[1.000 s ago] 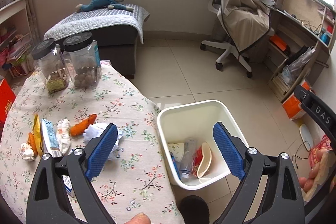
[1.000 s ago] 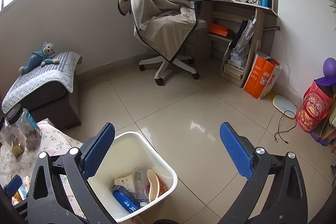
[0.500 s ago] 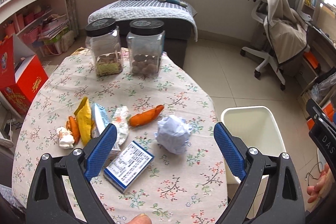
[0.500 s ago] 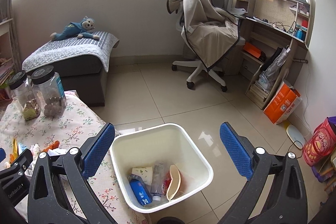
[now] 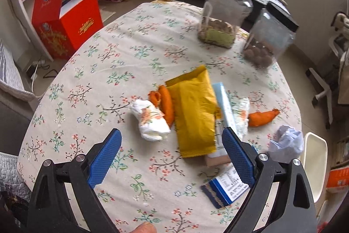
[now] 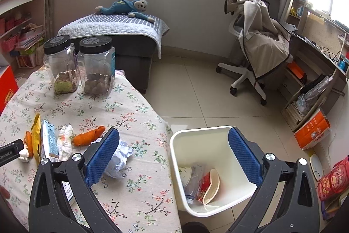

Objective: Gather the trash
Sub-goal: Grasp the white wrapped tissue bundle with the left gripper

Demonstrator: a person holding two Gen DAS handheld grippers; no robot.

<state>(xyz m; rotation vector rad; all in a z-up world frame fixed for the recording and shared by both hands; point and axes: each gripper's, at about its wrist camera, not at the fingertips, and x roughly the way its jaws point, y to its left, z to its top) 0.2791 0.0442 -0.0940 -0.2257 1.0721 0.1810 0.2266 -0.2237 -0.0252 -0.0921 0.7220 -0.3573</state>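
My left gripper (image 5: 171, 158) is open and empty above the floral table (image 5: 135, 40), just short of a yellow wrapper (image 5: 192, 110). Around the wrapper lie a white tissue wad (image 5: 150, 121), orange peels (image 5: 165, 102), a light blue carton (image 5: 224, 106), another orange piece (image 5: 261, 118), a crumpled paper ball (image 5: 285, 143) and a small blue box (image 5: 226, 187). My right gripper (image 6: 172, 156) is open and empty over the table edge and the white bin (image 6: 181, 145), which holds a cup, a bottle and a red bowl (image 6: 209, 185). The paper ball (image 6: 120, 158) lies by its left finger.
Two clear jars with black lids (image 5: 224, 14) (image 6: 97, 64) stand at the table's far side. A red box (image 5: 65, 12) and shelves are left of the table. A sofa with a blue toy monkey (image 6: 128, 8), an office chair (image 6: 257, 47) and a desk are beyond.
My left gripper has swung left from the bin to over the trash on the table. My right gripper has turned left, so the table and bin now fill its view.
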